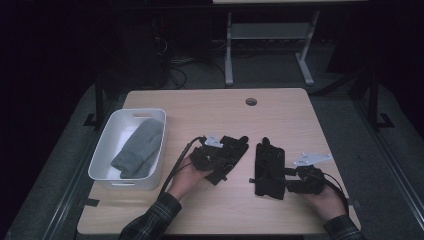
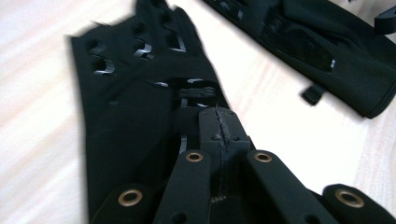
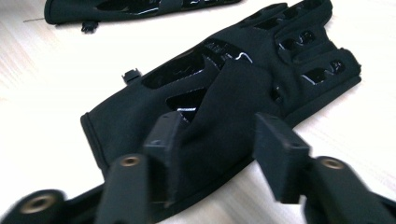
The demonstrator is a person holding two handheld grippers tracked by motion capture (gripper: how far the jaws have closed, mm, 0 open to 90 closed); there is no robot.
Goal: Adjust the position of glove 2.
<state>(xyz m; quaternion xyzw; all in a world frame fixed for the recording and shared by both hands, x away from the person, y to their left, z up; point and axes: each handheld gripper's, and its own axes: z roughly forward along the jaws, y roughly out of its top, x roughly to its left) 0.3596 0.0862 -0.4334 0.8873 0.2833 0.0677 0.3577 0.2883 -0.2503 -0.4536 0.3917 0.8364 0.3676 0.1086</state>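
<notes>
Here, left claw [image 2: 219, 135] clamped together on the cuff of the left black glove [image 1: 227, 152], just right of the white bin [image 1: 100, 155], presumably for lifting toward it. Right claw [image 3: 217, 140] apart, straddling a raised fold of the right black glove [image 1: 269, 167], farther right of the bin, flat on the bench [image 1: 210, 107], pads not yet pressing.

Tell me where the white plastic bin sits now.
In the high view the white plastic bin sits at the table's left edge, holding a grey knit mitten, left of the left gripper.
</notes>
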